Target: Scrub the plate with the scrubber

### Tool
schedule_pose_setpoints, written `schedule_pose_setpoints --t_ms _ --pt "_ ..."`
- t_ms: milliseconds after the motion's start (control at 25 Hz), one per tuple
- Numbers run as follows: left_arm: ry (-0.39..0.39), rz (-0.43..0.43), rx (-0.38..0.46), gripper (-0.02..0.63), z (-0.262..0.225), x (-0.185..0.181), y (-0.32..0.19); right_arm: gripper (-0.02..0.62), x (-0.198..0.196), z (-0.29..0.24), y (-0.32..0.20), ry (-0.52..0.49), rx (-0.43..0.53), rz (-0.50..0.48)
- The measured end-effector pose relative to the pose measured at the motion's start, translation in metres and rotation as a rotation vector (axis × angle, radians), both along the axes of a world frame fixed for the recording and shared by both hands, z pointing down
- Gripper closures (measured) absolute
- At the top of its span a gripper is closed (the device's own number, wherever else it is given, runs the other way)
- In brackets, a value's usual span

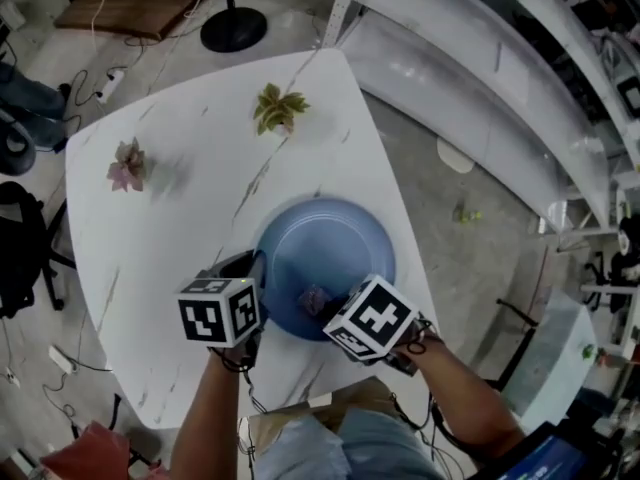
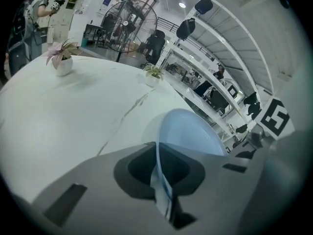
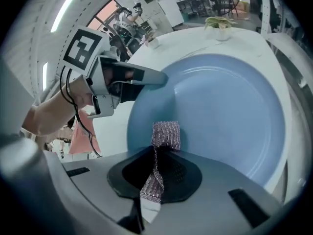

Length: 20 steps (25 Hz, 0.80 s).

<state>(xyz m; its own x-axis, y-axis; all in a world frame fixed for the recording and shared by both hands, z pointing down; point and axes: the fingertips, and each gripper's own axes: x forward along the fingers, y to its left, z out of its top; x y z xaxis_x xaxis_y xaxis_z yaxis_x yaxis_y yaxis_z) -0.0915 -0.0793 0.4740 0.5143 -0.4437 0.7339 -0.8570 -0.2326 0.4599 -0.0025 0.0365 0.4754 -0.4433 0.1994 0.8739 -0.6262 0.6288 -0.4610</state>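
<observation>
The white table (image 1: pixel 150 228) carries the blue plate (image 1: pixel 330 258) near its edge closest to you. Your left gripper (image 2: pixel 159 177) is nearly closed, pinching the plate's rim. Your right gripper (image 3: pixel 152 180) is clamped on the purple mesh scrubber (image 3: pixel 165 135), whose folded tip lies on the plate's inner face close to the near rim. Scrubbing looks to be in hand. Next, likely press the tip down and sweep it across the well while your left side steadies the rim. The head view hides both sets of jaws under the marker cubes. Only the right gripper view shows the scrubber tip on the plate.
</observation>
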Motion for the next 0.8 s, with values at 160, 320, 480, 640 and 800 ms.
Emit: schedule_pose_setpoints --t_ms 160,320,480,640,800 --pt "-0.013 -0.005 -0.005 0.589 -0.001 -0.001 0.0 0.548 0.033 0.0 -0.014 0.034 0.018 0.077" --pt "0.004 -0.003 -0.02 0.589 -0.001 0.001 0.003 0.548 0.057 -0.002 -0.034 0.031 0.038 0.139" --pt "0.002 0.004 -0.023 0.589 -0.001 0.002 0.004 0.548 0.07 -0.002 -0.055 -0.008 0.019 0.216" --pt "-0.003 0.029 -0.019 0.589 -0.003 0.004 0.004 0.546 0.077 -0.004 -0.079 -0.025 0.016 0.254" --pt "-0.008 0.047 -0.019 0.588 -0.004 0.006 0.003 0.546 0.075 -0.005 -0.104 -0.027 0.024 0.257"
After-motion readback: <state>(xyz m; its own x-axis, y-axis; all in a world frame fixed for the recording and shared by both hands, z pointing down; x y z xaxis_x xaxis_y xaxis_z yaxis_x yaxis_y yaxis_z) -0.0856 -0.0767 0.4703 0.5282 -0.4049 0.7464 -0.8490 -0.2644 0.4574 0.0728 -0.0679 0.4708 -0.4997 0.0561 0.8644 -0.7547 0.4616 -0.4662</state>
